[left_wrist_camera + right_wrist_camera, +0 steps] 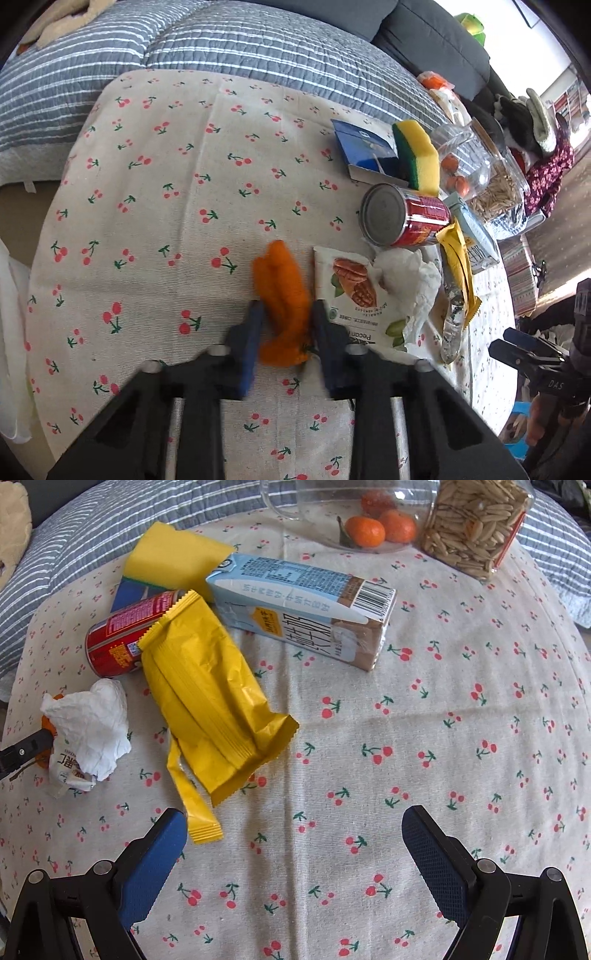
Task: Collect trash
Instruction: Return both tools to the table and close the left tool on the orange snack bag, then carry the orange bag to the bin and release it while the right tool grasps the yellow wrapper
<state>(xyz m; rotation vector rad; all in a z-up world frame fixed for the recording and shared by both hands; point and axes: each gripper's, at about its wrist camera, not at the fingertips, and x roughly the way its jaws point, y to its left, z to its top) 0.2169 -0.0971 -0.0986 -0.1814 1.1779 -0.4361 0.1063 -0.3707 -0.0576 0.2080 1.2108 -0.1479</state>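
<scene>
Close in, the left gripper (284, 317) pinches a curled orange peel (282, 306) between its blue pads, over the cherry-print tablecloth (147, 221). Just right of it lie a pecan snack packet (351, 295) and a crumpled white tissue (406, 280), with a red can (402, 219) on its side beyond. The right gripper (293, 829) stands spread wide, holding nothing; a torn yellow foil wrapper (210, 701) lies just ahead of its left finger, a pale blue milk carton (303, 609) farther back.
</scene>
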